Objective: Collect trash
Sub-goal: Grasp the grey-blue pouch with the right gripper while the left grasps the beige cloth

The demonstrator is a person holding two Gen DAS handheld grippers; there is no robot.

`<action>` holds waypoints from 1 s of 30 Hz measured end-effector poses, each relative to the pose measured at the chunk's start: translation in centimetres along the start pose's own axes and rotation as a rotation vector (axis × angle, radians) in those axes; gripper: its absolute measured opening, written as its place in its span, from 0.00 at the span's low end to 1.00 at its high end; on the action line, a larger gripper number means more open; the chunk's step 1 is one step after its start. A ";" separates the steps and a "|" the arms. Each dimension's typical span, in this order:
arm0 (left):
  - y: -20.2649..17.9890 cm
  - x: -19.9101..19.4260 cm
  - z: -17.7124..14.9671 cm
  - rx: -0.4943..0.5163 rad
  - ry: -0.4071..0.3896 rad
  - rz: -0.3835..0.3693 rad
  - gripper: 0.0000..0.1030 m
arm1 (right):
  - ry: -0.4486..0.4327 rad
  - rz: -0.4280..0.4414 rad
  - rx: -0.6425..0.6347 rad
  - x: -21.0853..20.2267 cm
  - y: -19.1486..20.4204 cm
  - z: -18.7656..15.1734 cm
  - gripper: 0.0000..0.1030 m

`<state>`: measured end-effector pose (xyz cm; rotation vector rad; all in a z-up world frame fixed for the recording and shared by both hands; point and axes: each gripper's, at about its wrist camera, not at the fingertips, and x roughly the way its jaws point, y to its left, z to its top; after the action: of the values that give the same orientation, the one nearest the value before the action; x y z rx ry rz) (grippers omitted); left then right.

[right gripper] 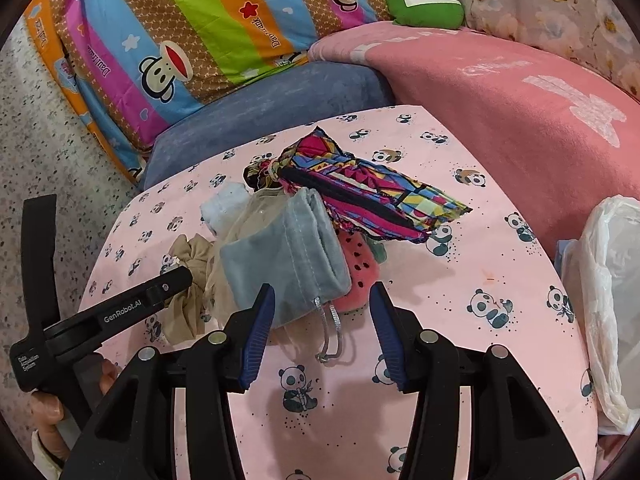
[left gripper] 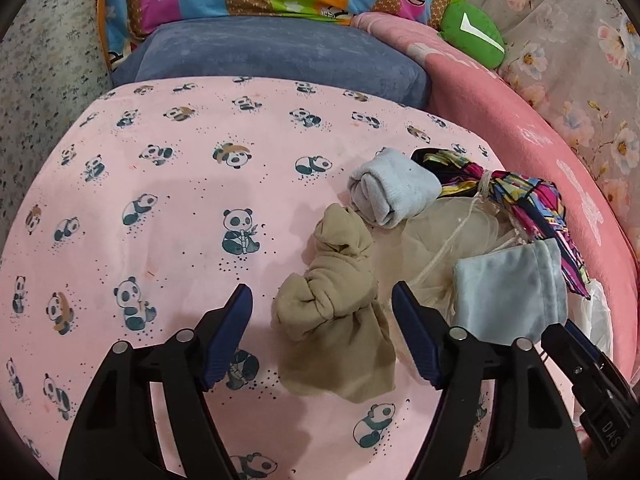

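A small heap of soft things lies on a pink cotton sheet printed with pandas (left gripper: 168,184), stretched smooth over a rounded surface. Nearest the left gripper (left gripper: 322,300) is a crumpled beige nylon stocking (left gripper: 332,304), knotted and wrinkled, thin enough to sag flat at its near end. The gripper's jaws stand wide apart, holding nothing, with the stocking's knotted middle between the ribbed blue finger pads (left gripper: 228,340) and apart from both.

Just beyond the stocking sits a rolled pale-blue terry sock (left gripper: 392,190), a fuzzy cylinder. To its right lies a sheer cream organza pouch (left gripper: 448,236) with a thin cord, partly under a grey-blue velvet drawstring pouch (right gripper: 288,264), plush, squarish and open-mouthed, its silver cord trailing towards the near edge. Behind these, a folded multicoloured geometric-print cloth bundle (right gripper: 368,192), tied at one end, stretches to the right. A pink watermelon-patterned fuzzy item (right gripper: 360,276) peeks from under the velvet pouch.

The right gripper (right gripper: 322,300) is also spread wide and empty, the velvet pouch's near corner just beside its left pad. A crinkled white plastic bag (right gripper: 608,300) sits at the far right edge. Farther back lie a slate-blue velour cushion (left gripper: 280,52), a coral fleece blanket (right gripper: 500,120) and a striped cartoon-monkey pillow (right gripper: 192,28).
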<state>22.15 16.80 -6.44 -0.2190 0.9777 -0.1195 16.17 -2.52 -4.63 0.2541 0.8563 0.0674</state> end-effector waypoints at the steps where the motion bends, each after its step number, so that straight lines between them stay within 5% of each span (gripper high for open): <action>1: 0.0 0.2 0.0 0.000 0.005 -0.006 0.57 | 0.002 0.004 0.000 0.2 0.1 0.0 0.41; 6: -0.2 0.3 -0.2 -0.004 0.010 -0.027 0.43 | 0.007 0.014 -0.012 0.5 0.3 0.0 0.12; 8: -0.4 0.1 -0.2 0.000 0.009 -0.022 0.41 | 0.003 0.017 -0.018 0.4 0.4 -0.1 0.08; 19: -1.8 -4.1 -0.4 0.008 -0.049 -0.032 0.39 | -0.100 0.061 -0.037 -4.8 0.5 0.2 0.05; 30: -8.2 -9.2 -1.3 0.084 -0.114 -0.103 0.39 | -0.203 0.039 0.029 -10.7 -3.3 0.0 0.05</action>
<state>15.91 10.49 2.27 -0.1969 0.8461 -0.2393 9.04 -7.47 2.49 0.2996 0.6514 0.0639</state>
